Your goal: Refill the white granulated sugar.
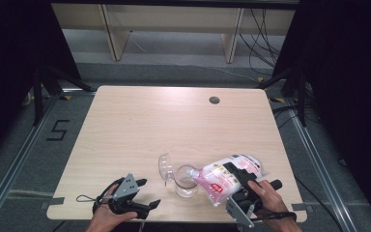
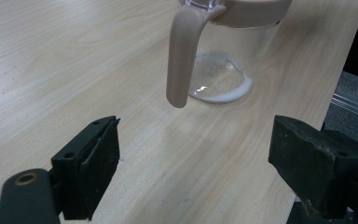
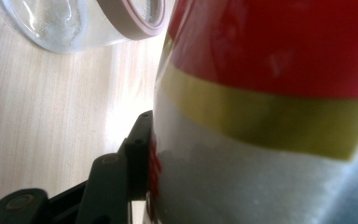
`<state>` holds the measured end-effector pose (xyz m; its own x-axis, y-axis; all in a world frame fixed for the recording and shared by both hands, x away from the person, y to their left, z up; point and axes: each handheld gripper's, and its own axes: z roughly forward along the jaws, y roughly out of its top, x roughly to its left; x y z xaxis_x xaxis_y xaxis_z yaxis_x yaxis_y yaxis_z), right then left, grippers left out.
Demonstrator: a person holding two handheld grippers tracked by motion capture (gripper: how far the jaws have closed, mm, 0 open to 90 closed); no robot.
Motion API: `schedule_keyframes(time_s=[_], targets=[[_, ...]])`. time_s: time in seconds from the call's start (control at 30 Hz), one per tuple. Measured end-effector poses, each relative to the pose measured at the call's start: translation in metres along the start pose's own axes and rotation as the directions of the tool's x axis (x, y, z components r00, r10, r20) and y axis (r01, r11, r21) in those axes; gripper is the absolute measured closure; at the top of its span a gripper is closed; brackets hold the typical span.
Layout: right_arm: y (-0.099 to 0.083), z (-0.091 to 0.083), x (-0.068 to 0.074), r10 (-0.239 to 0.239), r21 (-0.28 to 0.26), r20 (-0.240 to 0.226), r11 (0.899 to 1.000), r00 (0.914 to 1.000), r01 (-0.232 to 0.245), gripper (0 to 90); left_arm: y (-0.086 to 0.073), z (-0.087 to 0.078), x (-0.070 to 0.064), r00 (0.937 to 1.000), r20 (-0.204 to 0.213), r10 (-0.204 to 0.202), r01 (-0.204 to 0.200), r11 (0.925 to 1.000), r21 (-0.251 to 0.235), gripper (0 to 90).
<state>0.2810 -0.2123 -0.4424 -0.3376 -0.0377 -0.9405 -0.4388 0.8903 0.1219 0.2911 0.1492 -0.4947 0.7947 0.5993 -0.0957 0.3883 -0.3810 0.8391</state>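
Near the front edge of the wooden table (image 1: 140, 121), toward its right corner, my right gripper (image 1: 241, 186) clamps a soft plastic bag (image 1: 227, 176) of white grains, its jaws pressed against the bag's sides. From the high view the bag lies tilted, its far end raised to the right and its near, lower end dipping left to the rim of a clear glass jar (image 1: 187, 182). Bag and jar touch, or very nearly, at the jar's mouth. In my right gripper view the bag (image 3: 270, 112) looms close, with a red band on top, a yellow stripe under it and pale grains below; one black jaw lies flat against the bag's left side, and the jar (image 3: 79, 21) sits just beyond at upper left with its beige collar turned my way.

The jar stands upright on the table, left of the bag and a little right of the table's middle line. Its clear domed lid (image 1: 165, 166) is open, tipped back on the jar's far-left side. In my left gripper view the jar (image 2: 223, 70) shows a beige rim and a beige handle (image 2: 182, 56) hanging down toward me, with a thin layer of white grains along its bottom.

My left gripper (image 1: 142, 195) rests low at the near-left of the jar, well apart from it, jaws spread wide with nothing but bare tabletop between them.
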Motion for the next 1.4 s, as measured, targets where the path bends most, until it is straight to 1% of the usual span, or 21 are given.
schedule_keyframes(time_s=[0.03,0.07,0.13,0.17,0.27,0.33,0.4,0.43,0.57,0.6,0.7,0.73,0.77,0.87,0.9,1.0,1.17,1.23,1.27,1.33,1.4], targets=[[0.000,0.000,0.003,0.023,0.014,0.003,1.000,0.9997,-0.023,52.1,0.000,0.000,0.000,1.0000,0.000,-0.001,0.001,1.0000,0.000,15.9],[0.001,0.002,0.001,-0.023,-0.002,0.007,1.000,0.9997,0.023,52.1,0.000,0.000,0.000,1.0000,0.000,-0.001,0.001,1.0000,-0.001,15.9],[0.001,0.001,0.005,-0.004,0.023,0.008,1.000,1.0000,0.004,52.1,0.000,0.000,0.000,1.0000,0.000,-0.001,0.001,1.0000,-0.001,15.9],[0.004,0.001,0.002,-0.052,0.031,0.010,0.998,0.9986,0.051,52.2,0.000,0.000,0.001,0.9997,-0.013,0.019,-0.019,0.9997,0.016,15.9],[0.004,0.002,0.005,-0.032,0.031,0.014,0.999,0.9994,0.032,52.2,0.000,0.000,0.000,1.0000,-0.008,0.006,-0.006,0.9999,0.009,15.9],[0.006,0.002,0.003,-0.101,0.050,0.020,0.994,0.9947,0.100,52.2,0.000,0.000,0.001,0.9997,-0.012,0.019,-0.019,0.9997,0.017,15.9],[0.005,0.004,0.005,-0.087,0.044,0.026,0.995,0.9959,0.085,52.3,0.000,0.000,0.001,0.9998,-0.012,0.018,-0.018,0.9997,0.015,15.9],[0.007,0.003,0.004,-0.123,0.053,0.032,0.991,0.9919,0.121,52.3,0.000,0.001,-0.001,1.0000,0.000,-0.006,0.006,1.0000,-0.007,15.9],[0.009,0.004,0.004,-0.172,0.073,0.033,0.983,0.9845,0.169,52.4,0.000,0.000,0.001,0.9999,-0.009,0.013,-0.013,0.9998,0.013,15.9],[0.010,0.004,0.003,-0.205,0.062,0.051,0.978,0.9775,0.201,52.4,0.000,0.000,0.001,0.9998,-0.010,0.016,-0.016,0.9997,0.018,15.9],[0.010,0.004,0.005,-0.202,0.074,0.043,0.977,0.9784,0.198,52.5,0.000,0.001,0.000,1.0000,0.001,-0.007,0.007,1.0000,-0.005,15.9],[0.010,0.004,0.003,-0.238,0.065,0.055,0.970,0.9698,0.234,52.6,0.000,0.000,0.000,1.0000,-0.002,0.000,0.000,1.0000,0.002,15.9],[0.010,0.004,0.006,-0.211,0.092,0.036,0.974,0.9769,0.207,52.5,0.000,0.000,0.002,0.9997,-0.010,0.020,-0.020,0.9996,0.022,15.9],[0.011,0.004,0.005,-0.246,0.094,0.040,0.966,0.9686,0.241,52.6,0.000,0.001,-0.001,1.0000,0.002,-0.009,0.010,0.9999,-0.005,15.9],[0.010,0.004,0.006,-0.231,0.098,0.035,0.969,0.9724,0.226,52.6,0.000,0.001,0.000,1.0000,-0.003,-0.001,0.001,1.0000,0.002,15.9],[0.012,0.004,0.003,-0.286,0.084,0.056,0.956,0.9567,0.281,52.7,0.000,0.000,0.000,1.0000,-0.002,0.005,-0.005,1.0000,0.007,15.9],[0.012,0.004,0.005,-0.297,0.102,0.066,0.952,0.9524,0.290,52.8,0.000,0.001,-0.002,0.9999,-0.009,-0.009,0.009,0.9999,-0.006,15.9],[0.015,0.004,0.002,-0.345,0.094,0.070,0.937,0.9361,0.338,52.9,-0.001,0.002,-0.002,0.9999,-0.010,-0.009,0.009,1.0000,-0.005,15.9],[0.014,0.004,0.003,-0.333,0.106,0.059,0.939,0.9409,0.326,52.9,-0.001,0.002,-0.002,0.9999,-0.009,-0.008,0.008,1.0000,-0.004,15.9],[0.014,0.003,0.003,-0.346,0.112,0.063,0.934,0.9360,0.338,52.9,-0.001,0.002,-0.002,0.9999,-0.010,-0.007,0.007,1.0000,-0.004,15.9],[0.016,0.004,0.000,-0.400,0.114,0.059,0.913,0.9147,0.392,53.0,0.000,0.001,-0.001,1.0000,-0.004,0.002,-0.002,1.0000,0.008,15.9]])
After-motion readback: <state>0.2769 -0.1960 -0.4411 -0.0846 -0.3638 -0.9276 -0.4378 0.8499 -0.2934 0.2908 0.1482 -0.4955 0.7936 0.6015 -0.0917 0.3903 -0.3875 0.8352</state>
